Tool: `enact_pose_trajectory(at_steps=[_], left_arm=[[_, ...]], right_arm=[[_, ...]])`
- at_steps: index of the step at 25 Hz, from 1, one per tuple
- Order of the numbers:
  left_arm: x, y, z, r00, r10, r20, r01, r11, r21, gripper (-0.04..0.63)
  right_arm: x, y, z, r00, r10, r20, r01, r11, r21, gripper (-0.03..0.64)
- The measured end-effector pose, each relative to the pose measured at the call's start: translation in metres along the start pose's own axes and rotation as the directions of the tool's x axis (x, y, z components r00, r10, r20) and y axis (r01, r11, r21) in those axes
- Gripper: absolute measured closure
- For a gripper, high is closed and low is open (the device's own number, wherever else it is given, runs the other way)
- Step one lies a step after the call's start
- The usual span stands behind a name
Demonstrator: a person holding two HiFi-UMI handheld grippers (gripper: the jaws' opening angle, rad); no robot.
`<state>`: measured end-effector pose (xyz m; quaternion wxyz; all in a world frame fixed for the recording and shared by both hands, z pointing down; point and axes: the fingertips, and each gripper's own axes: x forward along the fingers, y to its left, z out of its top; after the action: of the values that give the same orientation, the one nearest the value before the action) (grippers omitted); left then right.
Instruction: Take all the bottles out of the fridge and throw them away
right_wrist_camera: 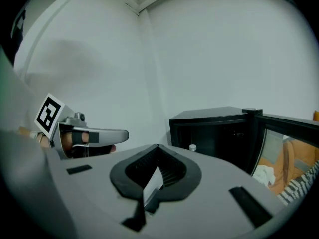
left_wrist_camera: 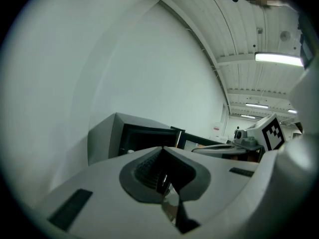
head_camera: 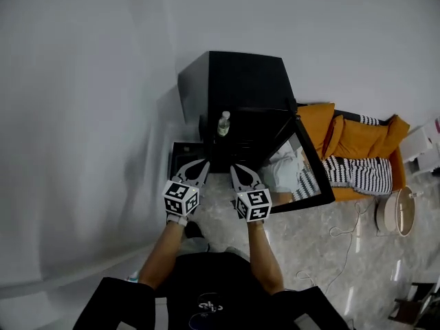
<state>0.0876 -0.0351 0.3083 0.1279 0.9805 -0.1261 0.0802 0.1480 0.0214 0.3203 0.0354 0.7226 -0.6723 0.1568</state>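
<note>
Your left gripper (head_camera: 196, 165) and right gripper (head_camera: 239, 170) sit side by side, low centre in the head view. Both point up-frame at the fridge (head_camera: 237, 81) and are near its opening but not inside.

Left gripper view: the jaws are fully together with the tips meeting, and nothing is between them. The right gripper's marker cube (left_wrist_camera: 271, 131) shows at the right edge.

Right gripper view: same story, the jaws are pressed closed and hold nothing. The left gripper shows at the left of that frame.

The fridge is black and stands against the white wall at upper centre. Its door (head_camera: 302, 174) is swung open toward the right of the frame, and the glass reflects the room.

One bottle (head_camera: 223, 124) is in view. It is clear with a white cap and stands upright inside the fridge at the left side of the opening. It is apart from both grippers. In the right gripper view only its cap (right_wrist_camera: 192, 147) pokes up above the jaw body, inside the dark compartment.

An orange sofa (head_camera: 357, 139) with a striped cushion (head_camera: 357, 174) is at right, beyond the door.
</note>
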Motion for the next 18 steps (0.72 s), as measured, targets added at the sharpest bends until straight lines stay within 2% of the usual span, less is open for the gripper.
enact_pose_trajectory(at_steps=[10,18], left_arm=[[-0.01,-0.081,0.002,0.996,0.094,0.015,-0.094,0.996,-0.004,0.594],[-0.016,-0.146,-0.015,0.996,0.088,-0.001,-0.088,0.996,0.014,0.594]], right_arm=[[-0.108,-0.051,-0.004,1.0,0.001,0.002,-0.001,1.0,0.023,0.609],[-0.171,-0.074,-0.023,1.0,0.0,-0.004,0.0,0.999,0.035,0.609]])
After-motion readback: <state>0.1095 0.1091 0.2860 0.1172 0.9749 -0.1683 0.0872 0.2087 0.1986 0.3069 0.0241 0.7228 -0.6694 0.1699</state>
